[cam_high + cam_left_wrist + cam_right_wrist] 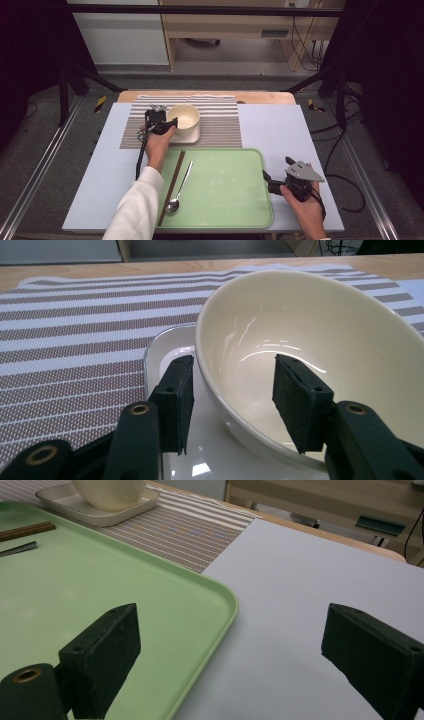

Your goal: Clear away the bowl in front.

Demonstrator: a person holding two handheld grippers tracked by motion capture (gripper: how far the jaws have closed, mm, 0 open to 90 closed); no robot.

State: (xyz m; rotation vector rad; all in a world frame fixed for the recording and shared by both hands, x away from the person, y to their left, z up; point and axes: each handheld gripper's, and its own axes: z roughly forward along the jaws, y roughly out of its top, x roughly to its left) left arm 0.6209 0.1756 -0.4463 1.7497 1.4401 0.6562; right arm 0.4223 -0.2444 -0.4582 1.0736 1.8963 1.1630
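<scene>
Cream ceramic bowl (310, 340) sits upright, mouth up and round, so with no long axis, on a white square saucer (170, 347) at twelve o'clock on the striped placemat (220, 125). Nearer, the right gripper (276, 175) idles wide apart at four o'clock beside the green plastic tray (225, 185). Farther off, the left gripper (230, 400) straddles the bowl's near rim, its pads not yet pressing the wall, likely readying a lift.

No readable text, label or number appears anywhere.

1 bowl (183, 118), 1 plate (192, 137), 1 placemat (220, 125), 1 tray (230, 185), 1 spoon (178, 190), 1 pair of chopsticks (172, 186)
</scene>
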